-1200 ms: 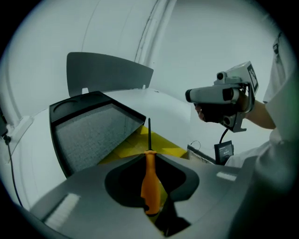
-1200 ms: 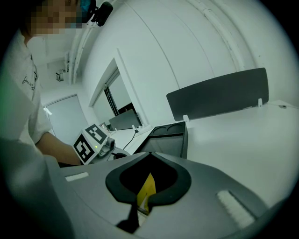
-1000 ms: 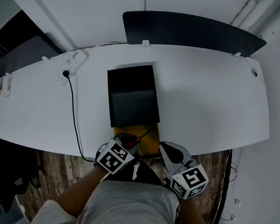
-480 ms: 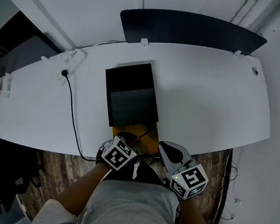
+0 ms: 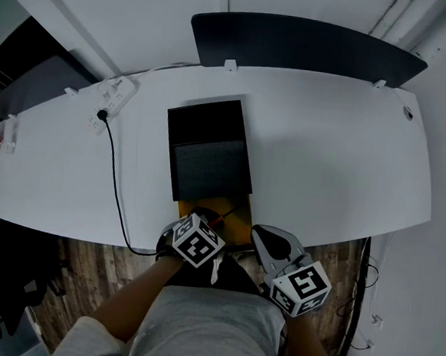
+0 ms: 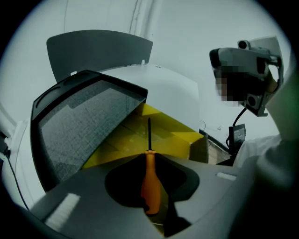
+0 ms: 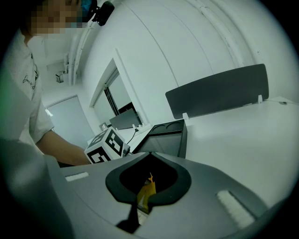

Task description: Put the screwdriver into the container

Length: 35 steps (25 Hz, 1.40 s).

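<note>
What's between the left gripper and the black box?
The yellow tray, with the screwdriver held by the left gripper pointing out over it; clearest in the left gripper view.

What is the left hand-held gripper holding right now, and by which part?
The left hand-held gripper holds the orange-handled black-shafted screwdriver by its handle, with the shaft pointing out over the yellow container.

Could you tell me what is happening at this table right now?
A person works with two tools at the near edge of a white table. The left hand-held gripper is clamped on the handle of an orange screwdriver, whose tip points over the yellow drawer pulled out of a black container. The screwdriver is not yet set down. The right hand-held gripper is shut and empty, beside the drawer.
</note>
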Each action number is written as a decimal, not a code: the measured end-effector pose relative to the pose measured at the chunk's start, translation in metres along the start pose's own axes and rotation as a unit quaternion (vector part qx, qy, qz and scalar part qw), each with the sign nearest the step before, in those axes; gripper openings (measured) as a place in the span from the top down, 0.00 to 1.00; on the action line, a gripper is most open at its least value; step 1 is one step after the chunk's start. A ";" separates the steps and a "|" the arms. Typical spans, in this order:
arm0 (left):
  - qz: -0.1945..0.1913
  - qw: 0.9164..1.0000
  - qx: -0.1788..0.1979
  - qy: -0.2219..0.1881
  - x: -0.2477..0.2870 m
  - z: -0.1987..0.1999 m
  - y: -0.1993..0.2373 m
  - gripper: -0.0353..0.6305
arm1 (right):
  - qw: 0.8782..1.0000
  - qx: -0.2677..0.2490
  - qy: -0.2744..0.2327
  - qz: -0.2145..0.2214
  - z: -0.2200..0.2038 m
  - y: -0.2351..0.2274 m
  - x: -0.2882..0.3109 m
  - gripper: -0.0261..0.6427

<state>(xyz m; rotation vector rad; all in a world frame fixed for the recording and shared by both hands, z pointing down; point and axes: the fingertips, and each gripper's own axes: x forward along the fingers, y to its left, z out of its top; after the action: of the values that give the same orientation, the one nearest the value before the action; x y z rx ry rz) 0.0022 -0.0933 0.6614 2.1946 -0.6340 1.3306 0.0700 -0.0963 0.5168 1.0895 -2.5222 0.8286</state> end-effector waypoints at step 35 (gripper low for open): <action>0.014 0.998 0.034 0.051 0.015 -0.004 -0.003 0.77 | 1.000 0.003 -0.007 0.009 0.003 -0.005 -0.003 0.94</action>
<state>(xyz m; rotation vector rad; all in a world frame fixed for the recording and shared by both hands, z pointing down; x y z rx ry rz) 0.0074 -0.0908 0.6756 2.1627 -0.5913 1.4878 0.0755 -0.0995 0.5152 1.0794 -2.5453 0.8355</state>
